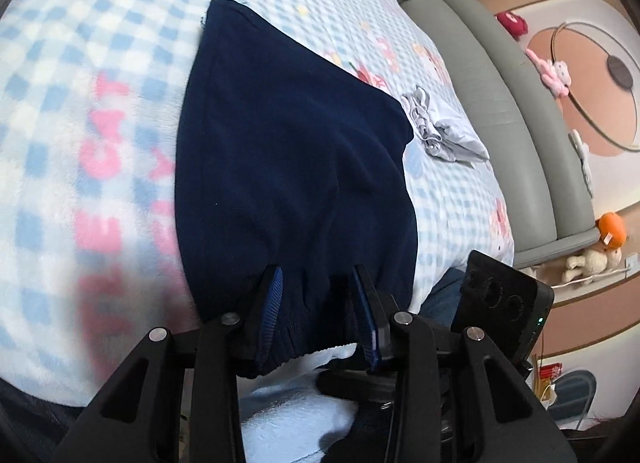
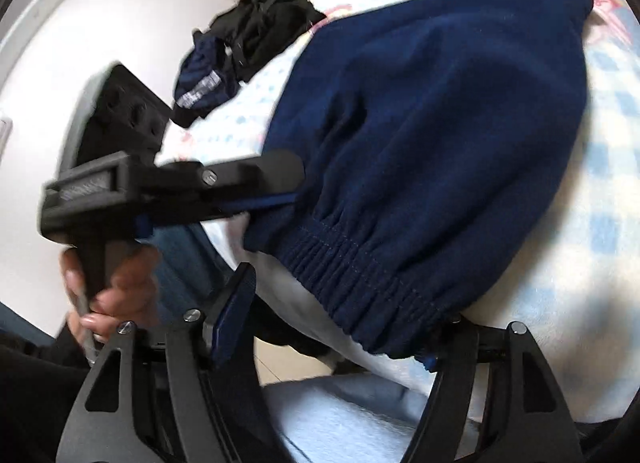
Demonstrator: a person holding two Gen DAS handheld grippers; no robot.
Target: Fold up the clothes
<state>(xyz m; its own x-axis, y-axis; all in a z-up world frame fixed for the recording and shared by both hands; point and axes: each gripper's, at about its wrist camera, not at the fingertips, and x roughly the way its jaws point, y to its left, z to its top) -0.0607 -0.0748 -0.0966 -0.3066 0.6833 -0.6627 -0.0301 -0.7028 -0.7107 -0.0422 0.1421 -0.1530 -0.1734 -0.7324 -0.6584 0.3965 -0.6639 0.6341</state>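
Note:
A navy fleece garment (image 1: pixel 296 151) lies spread on a blue-checked blanket (image 1: pixel 80 111). Its ribbed elastic waistband (image 2: pixel 360 279) sits at the near edge of the bed. My left gripper (image 1: pixel 320 303) is shut on one end of that waistband, with the cloth bunched between its blue pads. In the right wrist view the left gripper (image 2: pixel 296 187) reaches the garment's edge from the left, held by a person's hand (image 2: pixel 112 291). My right gripper (image 2: pixel 332 331) stands open and wide. Its left finger (image 2: pixel 236 303) is clear of the cloth, and the waistband's corner covers the right fingertip.
A crumpled grey-white garment (image 1: pixel 444 131) lies on the blanket right of the navy one. Black clothes (image 2: pixel 260 31) and a navy striped piece (image 2: pixel 200 79) lie at the far side of the bed. A grey padded bed edge (image 1: pixel 500 103) and plush toys (image 1: pixel 552 71) are to the right.

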